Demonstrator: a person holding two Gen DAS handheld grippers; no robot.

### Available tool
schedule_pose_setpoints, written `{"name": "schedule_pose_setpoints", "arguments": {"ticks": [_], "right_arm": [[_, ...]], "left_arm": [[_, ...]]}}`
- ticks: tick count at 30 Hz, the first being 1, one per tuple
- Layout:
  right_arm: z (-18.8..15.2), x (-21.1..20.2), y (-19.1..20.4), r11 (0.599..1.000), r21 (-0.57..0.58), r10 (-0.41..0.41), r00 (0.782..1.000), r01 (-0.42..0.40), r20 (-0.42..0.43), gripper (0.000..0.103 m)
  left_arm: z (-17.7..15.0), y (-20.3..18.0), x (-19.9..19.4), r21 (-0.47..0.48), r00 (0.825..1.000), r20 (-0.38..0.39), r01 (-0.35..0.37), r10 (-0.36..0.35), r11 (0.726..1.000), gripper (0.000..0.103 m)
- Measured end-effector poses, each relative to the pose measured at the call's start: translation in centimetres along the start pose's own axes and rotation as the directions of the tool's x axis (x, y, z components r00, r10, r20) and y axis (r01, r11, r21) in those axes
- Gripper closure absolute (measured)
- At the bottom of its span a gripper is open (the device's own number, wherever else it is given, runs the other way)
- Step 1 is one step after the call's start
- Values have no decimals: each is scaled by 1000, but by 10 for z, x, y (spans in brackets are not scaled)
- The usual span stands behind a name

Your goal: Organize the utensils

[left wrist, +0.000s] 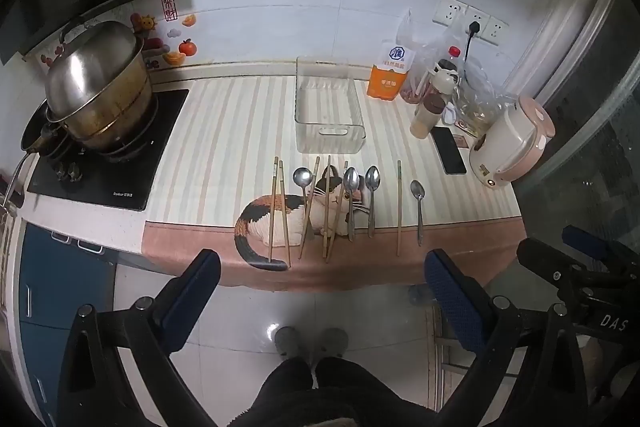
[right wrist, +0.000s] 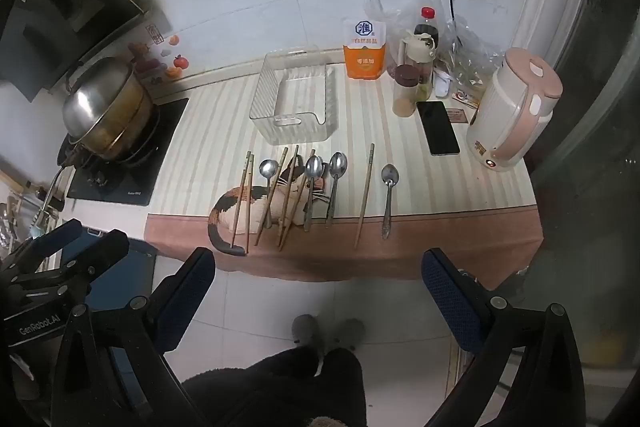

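Note:
Several wooden chopsticks (left wrist: pixel 276 207) and several metal spoons (left wrist: pixel 373 177) lie in a row on a striped mat (left wrist: pixel 224 131) with a cat picture, near the counter's front edge. One chopstick (right wrist: pixel 365 195) and one spoon (right wrist: pixel 389 183) lie apart at the right end of the row. Behind the row stands an empty clear plastic bin (left wrist: pixel 332 143), which also shows in the right wrist view (right wrist: pixel 292 131). My left gripper (left wrist: pixel 320 263) hangs open in front of the counter edge, above the floor, holding nothing. My right gripper (right wrist: pixel 319 259) is beside it, also open and empty.
A steel pot (left wrist: pixel 100 95) sits on a black hob at the left. On the right of the counter are a black phone (left wrist: pixel 448 151), a cream and pink cooker (left wrist: pixel 512 143), an orange bag (left wrist: pixel 390 75), jars and plastic bags. A person's slippered feet (left wrist: pixel 312 341) stand on the tiled floor.

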State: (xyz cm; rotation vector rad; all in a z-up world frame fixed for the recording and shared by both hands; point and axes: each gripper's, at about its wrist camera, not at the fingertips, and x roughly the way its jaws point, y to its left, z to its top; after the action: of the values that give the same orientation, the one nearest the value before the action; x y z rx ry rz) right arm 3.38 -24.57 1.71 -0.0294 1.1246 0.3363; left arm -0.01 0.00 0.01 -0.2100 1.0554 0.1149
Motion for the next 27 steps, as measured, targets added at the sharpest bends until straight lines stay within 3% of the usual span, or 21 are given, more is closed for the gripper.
{"name": "schedule_pose_setpoints", "arguments": {"ticks": [27], "right_arm": [[-2,-7,-3,1000,4,-1,1000,1,18,0]], "left_arm": [[-2,-6,0,-1,1000,-6,7,-7,1000,0]]}}
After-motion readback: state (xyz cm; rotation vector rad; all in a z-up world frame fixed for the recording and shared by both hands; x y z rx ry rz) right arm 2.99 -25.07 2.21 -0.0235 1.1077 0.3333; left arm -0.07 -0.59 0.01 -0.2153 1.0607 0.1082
